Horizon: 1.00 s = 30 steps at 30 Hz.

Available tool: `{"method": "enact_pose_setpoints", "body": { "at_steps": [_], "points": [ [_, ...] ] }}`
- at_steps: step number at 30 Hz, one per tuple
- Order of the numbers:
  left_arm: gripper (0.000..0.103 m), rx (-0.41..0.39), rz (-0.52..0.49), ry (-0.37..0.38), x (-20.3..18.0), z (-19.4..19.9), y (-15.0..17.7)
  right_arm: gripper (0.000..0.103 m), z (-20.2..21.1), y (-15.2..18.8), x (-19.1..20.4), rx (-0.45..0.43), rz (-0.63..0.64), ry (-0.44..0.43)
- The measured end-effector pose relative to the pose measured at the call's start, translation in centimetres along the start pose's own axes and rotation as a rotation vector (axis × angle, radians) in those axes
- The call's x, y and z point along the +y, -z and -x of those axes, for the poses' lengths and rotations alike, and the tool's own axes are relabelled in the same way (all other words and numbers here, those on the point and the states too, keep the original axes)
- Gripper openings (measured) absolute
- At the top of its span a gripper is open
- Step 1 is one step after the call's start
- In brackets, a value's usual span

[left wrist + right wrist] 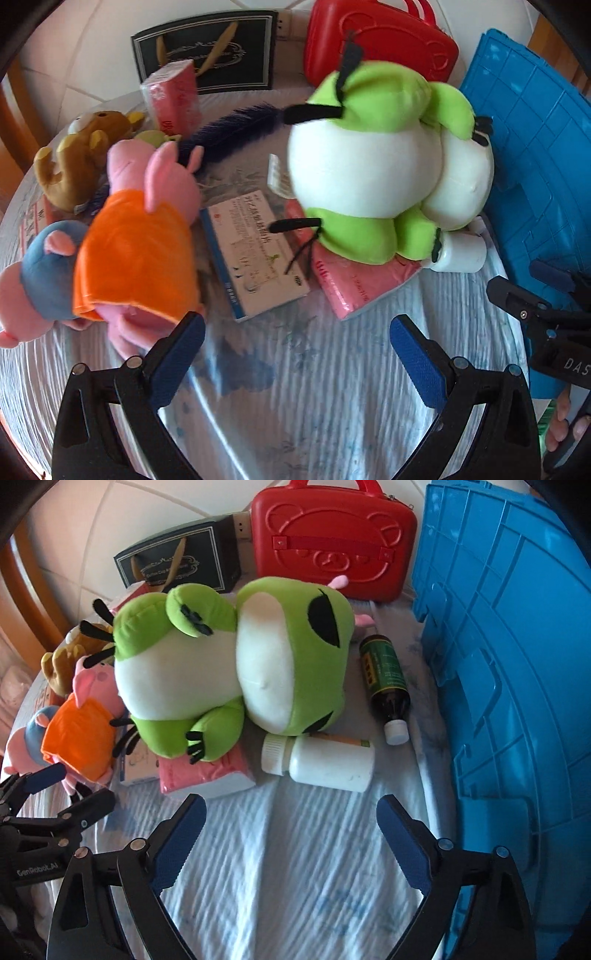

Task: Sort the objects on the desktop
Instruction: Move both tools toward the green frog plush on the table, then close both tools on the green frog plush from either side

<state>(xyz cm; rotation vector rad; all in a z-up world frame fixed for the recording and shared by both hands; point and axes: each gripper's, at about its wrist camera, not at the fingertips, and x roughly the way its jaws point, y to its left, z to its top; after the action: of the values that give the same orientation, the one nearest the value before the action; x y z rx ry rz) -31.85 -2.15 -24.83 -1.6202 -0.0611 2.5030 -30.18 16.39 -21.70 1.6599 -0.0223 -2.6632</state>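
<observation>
- Left wrist view: left gripper (297, 347) jaws wide, nothing between them, over bare cloth. Pig plush (140, 236) beside the left finger, medicine box (255, 254) just ahead. Pick one, centre before closing.
- Right wrist view: right gripper (291, 827) jaws wide, empty. White bottle (319, 758) lies just ahead, frog plush (236, 675) behind, blue crate (517, 664) to the right. Straddle the bottle's body across its width.

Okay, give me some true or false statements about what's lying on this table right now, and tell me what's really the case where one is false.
1. The green frog plush lies partly on a pink tissue pack. True.
2. The white bottle stands upright. False: it lies on its side.
3. The right tongs grip the white bottle. False: they are open and empty.
4. A red case stands at the back. True.
5. The blue crate is left of the frog. False: it is on the right.
</observation>
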Motion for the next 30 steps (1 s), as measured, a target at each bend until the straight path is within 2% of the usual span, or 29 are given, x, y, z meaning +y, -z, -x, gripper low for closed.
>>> {"method": "enact_pose_setpoints", "body": {
  "at_steps": [5,13,16,20,24,27,30],
  "points": [
    [0.102,0.028,-0.010,0.004,-2.8,-2.9,-1.6,0.093,-2.0,-0.2,-1.9,0.035,-0.019,-0.007],
    [0.102,0.074,-0.017,-0.018,-5.1,-7.0,-4.6,0.095,-4.5,-0.7,-3.9,0.073,-0.066,-0.021],
    [0.103,0.078,0.014,0.017,-4.7,-7.9,-5.6,0.097,-5.2,-1.3,-4.3,0.072,-0.094,-0.030],
    [0.103,0.058,-0.004,0.032,-3.7,-8.0,-6.2,0.103,-6.5,-2.3,-4.3,0.072,-0.109,-0.050],
    [0.093,0.046,-0.007,0.032,-2.0,-6.8,-5.9,0.103,-8.5,-3.0,-4.0,0.091,-0.133,-0.069],
    [0.087,0.037,-0.008,0.031,-1.1,-5.7,-5.1,0.103,-9.3,-3.2,-3.4,0.092,-0.148,-0.135],
    [0.082,0.034,-0.011,0.030,-0.6,-4.6,-4.3,0.101,-8.7,-3.1,-1.6,0.092,-0.084,-0.111]
  ]
}}
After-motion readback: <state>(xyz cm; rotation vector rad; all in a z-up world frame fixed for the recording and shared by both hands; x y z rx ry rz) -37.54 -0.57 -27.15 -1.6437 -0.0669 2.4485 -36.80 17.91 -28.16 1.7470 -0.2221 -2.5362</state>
